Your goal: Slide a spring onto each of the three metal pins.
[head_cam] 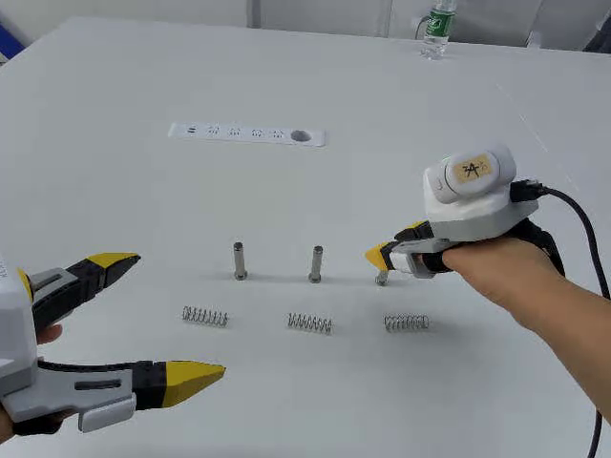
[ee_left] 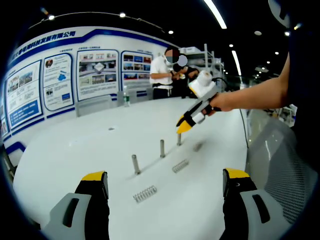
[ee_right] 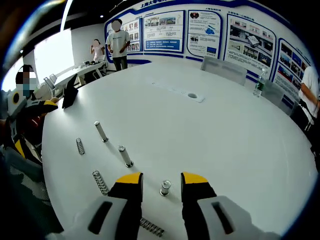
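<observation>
**Around the Work: Table, Strip, Bottle, Wall**

White table [head_cam: 124, 76], broad and matte. On far half, white power strip [head_cam: 246, 134], lying flat, sockets in a row, round dark spot at right end. Near far edge, well apart from strip, clear bottle [head_cam: 437, 31], upright, green label. Along far side, grey chairs [ee_right: 225, 67] close to table edge. Behind them, blue-and-white wall with posters [ee_right: 162, 31] in a row; print too small to read. 2 people [ee_right: 118, 45] standing near wall, beside another bench. Overhead, long ceiling lights [ee_left: 215, 12] and small round spots on dark ceiling.
</observation>
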